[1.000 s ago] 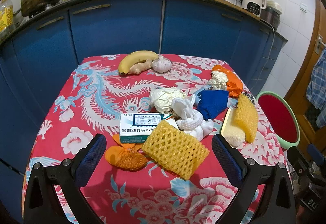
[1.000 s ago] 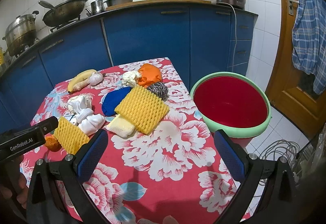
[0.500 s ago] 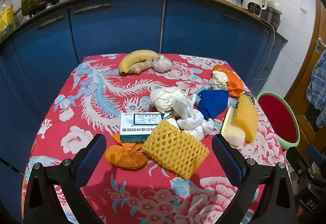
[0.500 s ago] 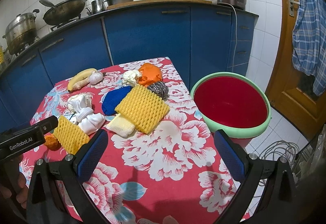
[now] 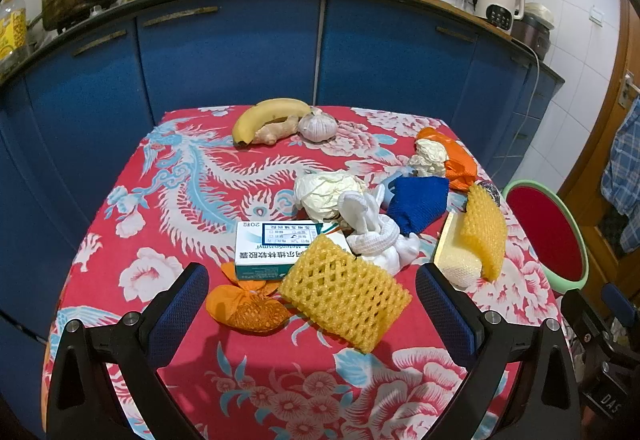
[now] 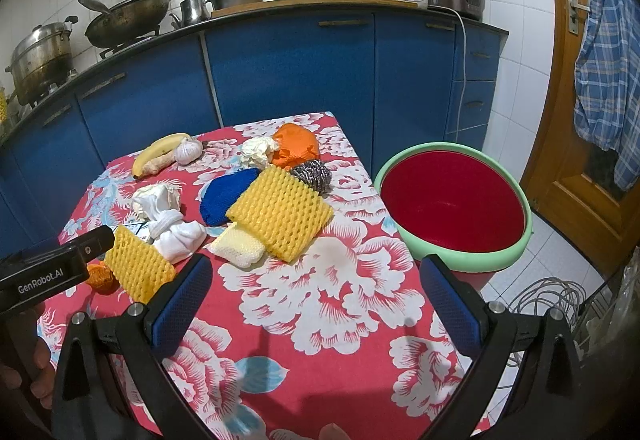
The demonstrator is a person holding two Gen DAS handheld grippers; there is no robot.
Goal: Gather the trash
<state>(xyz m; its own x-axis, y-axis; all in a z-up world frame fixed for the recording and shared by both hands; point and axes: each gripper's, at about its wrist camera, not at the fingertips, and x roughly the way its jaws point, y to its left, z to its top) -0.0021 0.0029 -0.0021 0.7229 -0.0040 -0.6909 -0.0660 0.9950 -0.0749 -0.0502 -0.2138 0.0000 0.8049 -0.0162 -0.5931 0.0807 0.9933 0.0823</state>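
Observation:
Trash lies scattered on a red floral table (image 5: 168, 199). A yellow foam net (image 5: 346, 298) lies just ahead of my open left gripper (image 5: 312, 300), between its fingers' line, with an orange net bundle (image 5: 246, 308) and a medicine box (image 5: 276, 250) to its left. Behind are white cloth wads (image 5: 376, 232), a blue net (image 5: 418, 199) and crumpled paper (image 5: 326, 191). A second yellow foam net (image 6: 280, 213) rests on a white foam piece (image 6: 238, 246), ahead of my open right gripper (image 6: 316, 296). The red basin (image 6: 452, 205) with a green rim stands right of the table.
A banana (image 5: 268, 115), ginger (image 5: 276, 129) and garlic (image 5: 318, 125) lie at the table's far edge. An orange bag (image 6: 296, 149) and steel scourer (image 6: 312, 173) sit at the far right. Blue cabinets (image 5: 320, 51) back the table. Coiled cable (image 6: 548, 300) lies on the floor.

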